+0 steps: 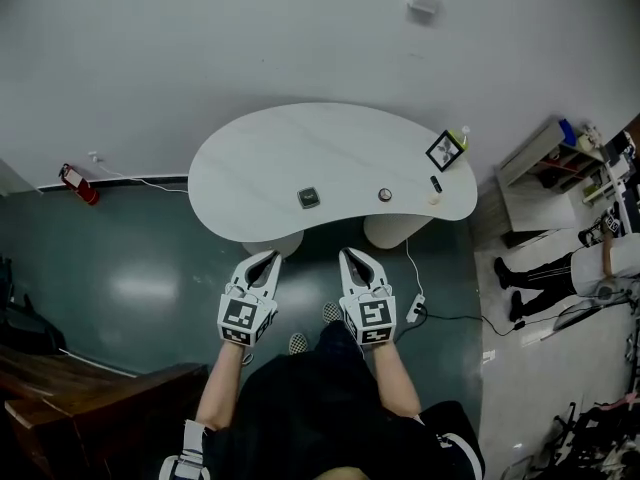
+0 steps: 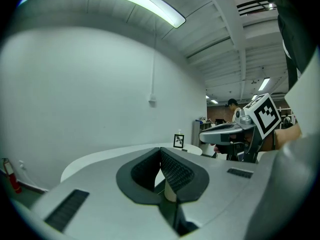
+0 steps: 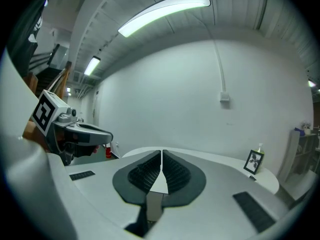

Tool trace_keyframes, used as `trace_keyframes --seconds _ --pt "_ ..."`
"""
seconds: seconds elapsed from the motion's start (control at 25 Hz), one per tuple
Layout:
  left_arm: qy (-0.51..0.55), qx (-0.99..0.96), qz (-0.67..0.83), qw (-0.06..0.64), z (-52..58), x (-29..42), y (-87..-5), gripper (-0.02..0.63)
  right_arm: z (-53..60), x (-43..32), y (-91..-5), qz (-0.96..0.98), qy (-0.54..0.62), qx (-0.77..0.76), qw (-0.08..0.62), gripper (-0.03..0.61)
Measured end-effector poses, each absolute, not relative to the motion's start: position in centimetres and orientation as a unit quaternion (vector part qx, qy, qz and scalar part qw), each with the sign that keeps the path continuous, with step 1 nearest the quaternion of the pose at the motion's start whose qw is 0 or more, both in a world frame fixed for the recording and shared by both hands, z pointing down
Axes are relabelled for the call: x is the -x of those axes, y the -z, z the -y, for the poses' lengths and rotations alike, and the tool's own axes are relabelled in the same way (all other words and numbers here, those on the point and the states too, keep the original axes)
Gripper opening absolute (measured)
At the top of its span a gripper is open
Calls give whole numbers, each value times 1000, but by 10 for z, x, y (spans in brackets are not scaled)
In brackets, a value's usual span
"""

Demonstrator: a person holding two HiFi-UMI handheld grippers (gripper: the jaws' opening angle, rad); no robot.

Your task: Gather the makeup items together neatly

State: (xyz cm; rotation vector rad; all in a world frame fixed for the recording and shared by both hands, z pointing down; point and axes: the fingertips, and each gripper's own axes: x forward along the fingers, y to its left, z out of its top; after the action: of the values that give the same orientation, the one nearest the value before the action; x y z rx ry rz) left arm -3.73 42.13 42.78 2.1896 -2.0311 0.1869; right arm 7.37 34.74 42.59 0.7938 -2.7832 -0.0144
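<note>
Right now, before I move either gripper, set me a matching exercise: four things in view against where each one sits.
1. dark square compact
2. small round container
3. black-framed picture
4. red fire extinguisher

A. on the floor by the wall
B. standing at the right end of the white kidney-shaped table
C. leftmost thing on the tabletop
D. on the tabletop between 1 and 3

Pairs: 1-C, 2-D, 3-B, 4-A.

3 makeup items [image 1: 385,195] spread across tbl [image 1: 260,148]
</note>
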Motion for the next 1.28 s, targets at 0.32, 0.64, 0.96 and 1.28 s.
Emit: trace_keyframes --seconds 0.32,0.64,0.96,1.28 --pt "-61 -719 687 92 -383 81 -441 17 -305 -24 -450 957 -15 -257 137 32" --pt "-73 -723 679 103 -314 130 -454 17 -243 33 -470 955 -27 -252 151 32" --pt "-89 -723 672 134 -258 169 -483 17 -181 71 -495 949 -44 -260 173 32" --pt "-103 -725 663 155 -226 195 -505 17 -152 98 -523 943 -69 -259 195 32"
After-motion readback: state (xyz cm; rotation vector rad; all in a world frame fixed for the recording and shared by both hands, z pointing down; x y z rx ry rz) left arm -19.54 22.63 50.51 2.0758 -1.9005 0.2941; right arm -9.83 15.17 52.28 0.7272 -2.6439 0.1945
